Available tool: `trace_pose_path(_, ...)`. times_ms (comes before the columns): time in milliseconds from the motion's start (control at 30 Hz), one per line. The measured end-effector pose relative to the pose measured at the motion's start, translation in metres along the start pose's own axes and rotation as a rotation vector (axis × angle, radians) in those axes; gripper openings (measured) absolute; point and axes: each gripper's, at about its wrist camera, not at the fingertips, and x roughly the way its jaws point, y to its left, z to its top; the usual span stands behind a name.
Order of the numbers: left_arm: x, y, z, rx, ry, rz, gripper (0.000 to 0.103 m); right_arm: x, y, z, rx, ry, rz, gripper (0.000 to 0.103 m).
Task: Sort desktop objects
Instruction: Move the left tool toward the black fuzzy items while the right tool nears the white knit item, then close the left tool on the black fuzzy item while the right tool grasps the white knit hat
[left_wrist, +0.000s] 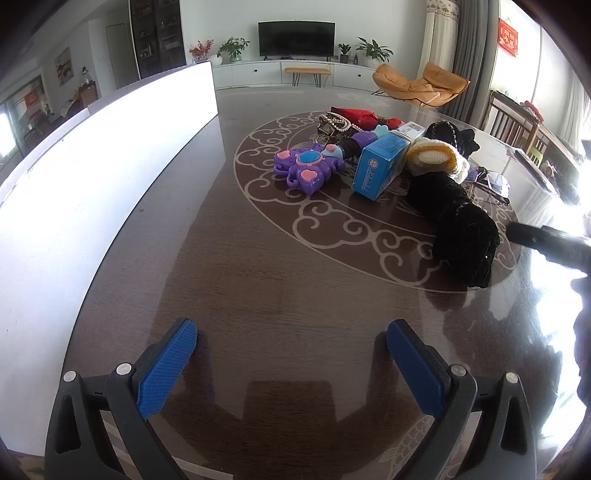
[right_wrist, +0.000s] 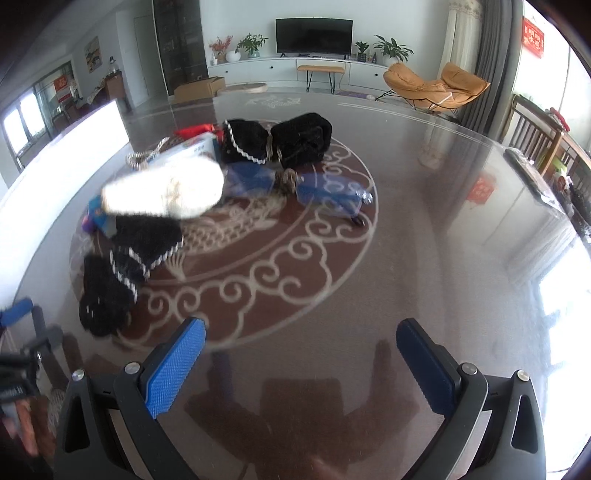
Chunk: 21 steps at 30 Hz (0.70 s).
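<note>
Both tools are held spread and empty above the dark worktop: the left tool, the right tool. Well beyond them, the pile is seen: black knitwear, blue box, purple toy. Glasses are shown clearly only by the right view.

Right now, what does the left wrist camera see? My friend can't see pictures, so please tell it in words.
A pile of things sits on a dark round table: a purple butterfly toy, a blue box, a yellow and white knitted piece and black fuzzy fabric. The left gripper is near the camera, jaws open and empty. A white box wall stands on the left.
</note>
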Motion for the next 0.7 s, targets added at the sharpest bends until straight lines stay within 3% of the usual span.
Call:
trace_pose_path(133,0.0,0.0,0.0,0.001,0.0,-0.001,0.103,0.029,0.022,0.038,-0.01,0.037,0.037,0.103)
trace_pose_path(233,-0.001,0.0,0.0,0.004,-0.001,-0.004,0.103,0.04,0.055,0.046,-0.08,0.046,0.05,0.103)
trace_pose_path(367,-0.003,0.001,-0.002,0.002,-0.006,-0.017,0.103,0.031,0.09,0.034,-0.144,0.049,0.24,0.103)
trace_pose_path(533,-0.003,0.002,-0.001,0.007,-0.006,-0.019,0.103,0.015,0.061,0.015,-0.057,0.042,0.215,0.103)
trace_pose_path(700,-0.001,0.003,0.008,0.04,0.031,-0.029,0.103,-0.013,0.029,-0.019,-0.093,0.029,0.153,0.103)
